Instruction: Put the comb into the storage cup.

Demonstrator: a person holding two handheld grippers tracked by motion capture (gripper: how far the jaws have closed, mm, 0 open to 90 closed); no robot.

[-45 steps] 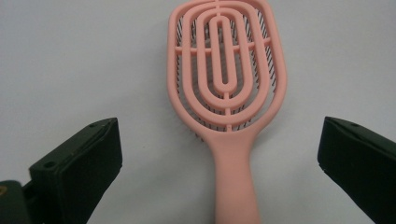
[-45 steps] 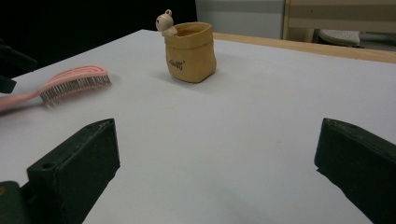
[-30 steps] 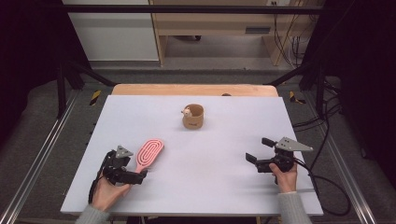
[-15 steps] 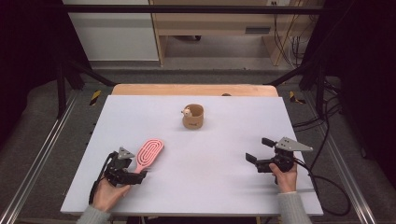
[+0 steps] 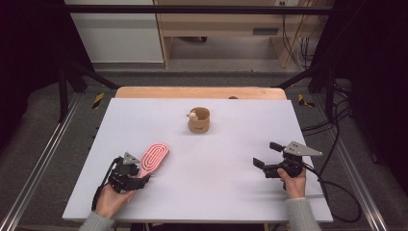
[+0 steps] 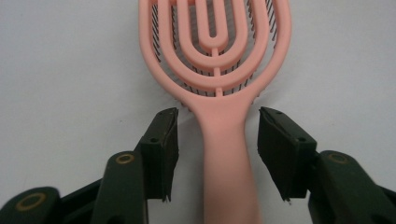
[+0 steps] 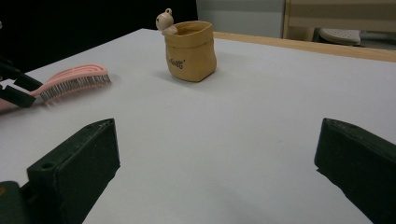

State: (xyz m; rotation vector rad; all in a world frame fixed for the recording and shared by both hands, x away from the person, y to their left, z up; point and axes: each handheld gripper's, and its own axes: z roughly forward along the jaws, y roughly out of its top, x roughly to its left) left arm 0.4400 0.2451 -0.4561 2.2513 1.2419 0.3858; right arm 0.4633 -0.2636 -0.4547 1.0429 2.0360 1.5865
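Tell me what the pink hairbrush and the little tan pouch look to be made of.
Pink hairbrush: looks like moulded plastic, matte and smooth, with an open looped head and thin dark bristles. Tan pouch: probably soft fabric or faux leather, judging by its slumped, creased sides and rolled rim.

White tabletop (image 5: 231, 192) fills centre of high view, w/ a strip of bare wood edge (image 5: 202, 92) along its 12 o'clock side. Grey floor (image 5: 226, 77) beyond. At 12 o'clock, a light wooden bench or shelf unit (image 5: 226, 26); at 11 o'clock, a white cabinet (image 5: 115, 36). Black frame bars (image 5: 202, 9) across the top, diagonal struts at 10 and 2 o'clock. Metal rails (image 5: 41, 163) run along 9 and 3 o'clock sides. Yellow-black tape marks (image 5: 98, 100) on floor at 10 and 2. Cables (image 5: 296, 38) hang at 1 o'clock. Far corners dark; light even, from overhead.
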